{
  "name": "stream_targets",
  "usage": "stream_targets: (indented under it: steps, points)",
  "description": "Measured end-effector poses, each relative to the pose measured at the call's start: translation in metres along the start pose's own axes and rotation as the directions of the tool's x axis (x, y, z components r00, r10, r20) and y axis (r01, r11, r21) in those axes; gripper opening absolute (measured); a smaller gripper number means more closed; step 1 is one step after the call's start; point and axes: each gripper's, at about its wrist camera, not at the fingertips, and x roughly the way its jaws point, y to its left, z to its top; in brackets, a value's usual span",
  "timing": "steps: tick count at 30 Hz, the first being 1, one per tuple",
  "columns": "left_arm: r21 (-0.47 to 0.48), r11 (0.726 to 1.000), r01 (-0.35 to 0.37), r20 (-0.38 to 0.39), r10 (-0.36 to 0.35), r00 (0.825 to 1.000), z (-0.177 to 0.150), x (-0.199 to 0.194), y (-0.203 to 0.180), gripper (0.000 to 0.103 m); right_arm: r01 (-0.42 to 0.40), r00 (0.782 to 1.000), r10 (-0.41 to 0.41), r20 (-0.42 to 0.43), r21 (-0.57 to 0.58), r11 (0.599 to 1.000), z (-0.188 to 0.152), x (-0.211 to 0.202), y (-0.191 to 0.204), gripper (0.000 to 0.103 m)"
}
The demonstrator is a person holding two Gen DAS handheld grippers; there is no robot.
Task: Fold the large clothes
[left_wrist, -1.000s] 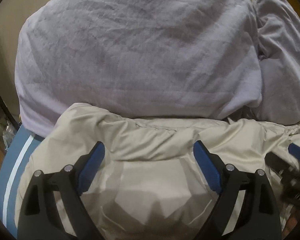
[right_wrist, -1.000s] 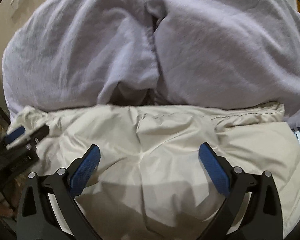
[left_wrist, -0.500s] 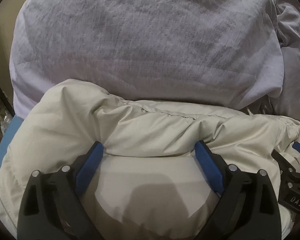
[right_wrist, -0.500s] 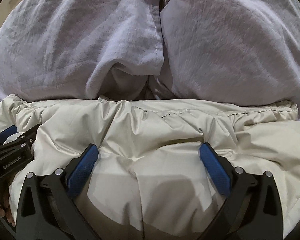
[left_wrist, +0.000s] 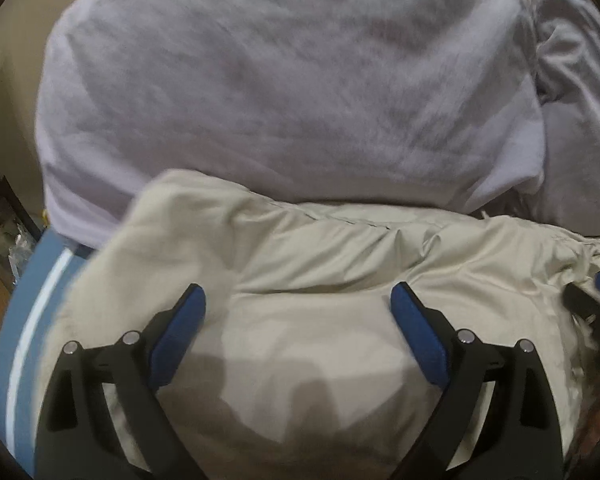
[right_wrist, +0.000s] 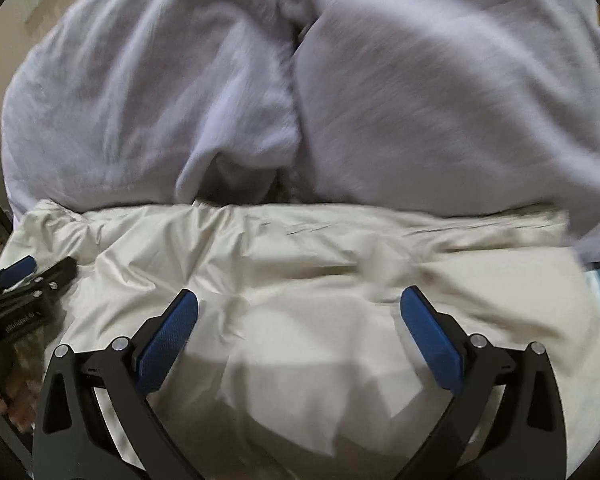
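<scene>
Lying crosswise, long axis left-right: cream puffy quilted jacket | behind, upper frame: lavender fuzzy bedding | left gripper, right gripper: spread wide, empty

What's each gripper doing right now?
Left gripper: open, holding nothing, over the jacket.
Right gripper: open, holding nothing, over the jacket.

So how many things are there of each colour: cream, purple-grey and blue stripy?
Cream: 1, the puffy jacket
Purple-grey: 2, the left pillow and the right pillow
Blue with a white stripe: 1, the sheet
Total: 4
</scene>
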Motion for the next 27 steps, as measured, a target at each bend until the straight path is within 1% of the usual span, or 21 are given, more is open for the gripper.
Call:
stream_targets:
  steps: [3, 6, 8, 11, 12, 17, 18, 20, 21, 27]
  points:
    - [-0.015, 1.000, -0.010, 0.023, 0.011, 1.000, 0.002, -0.015, 0.017, 0.094, 0.055, 0.998, -0.055, 0.026, 0.000, 0.998, -0.002, -0.019, -0.021, 0.102]
    - [-0.026, 0.999, -0.033, 0.034, 0.034, 0.999, 0.002, -0.020, 0.032, 0.094, 0.107, 0.994, -0.108, 0.032, 0.018, 0.994, -0.006, -0.027, -0.041, 0.102]
    - [-0.029, 0.998, -0.057, 0.029, 0.058, 0.998, 0.001, -0.021, 0.038, 0.094, 0.150, 0.988, -0.151, 0.025, 0.040, 0.988, -0.010, -0.025, -0.057, 0.102]
    - [-0.040, 0.995, -0.091, 0.002, 0.091, 0.996, -0.002, -0.013, 0.050, 0.094, 0.190, 0.981, -0.191, 0.009, 0.072, 0.979, -0.012, -0.022, -0.084, 0.102]
    - [-0.040, 0.995, -0.097, -0.003, 0.097, 0.995, -0.004, -0.015, 0.055, 0.094, 0.200, 0.980, -0.201, 0.006, 0.079, 0.977, -0.015, -0.018, -0.088, 0.102]
    - [-0.029, 0.991, -0.130, -0.029, 0.129, 0.991, -0.016, -0.002, 0.061, 0.094, 0.226, 0.974, -0.226, -0.001, 0.065, 0.972, -0.022, -0.005, -0.093, 0.102]
    - [-0.030, 0.991, -0.131, -0.029, 0.130, 0.991, -0.017, 0.002, 0.062, 0.094, 0.230, 0.973, -0.230, -0.002, 0.063, 0.971, -0.024, -0.009, -0.096, 0.102]
    - [-0.034, 0.991, -0.133, -0.029, 0.132, 0.991, -0.018, 0.009, 0.065, 0.094, 0.231, 0.973, -0.231, 0.002, 0.066, 0.971, -0.027, -0.004, -0.098, 0.102]
    - [-0.035, 0.990, -0.134, -0.029, 0.133, 0.991, -0.019, 0.011, 0.066, 0.095, 0.231, 0.973, -0.232, 0.004, 0.069, 0.970, -0.028, -0.014, -0.104, 0.102]
    - [-0.032, 0.990, -0.138, -0.012, 0.138, 0.990, -0.022, 0.025, 0.072, 0.098, 0.242, 0.970, -0.244, 0.021, 0.068, 0.968, -0.033, -0.006, -0.112, 0.102]
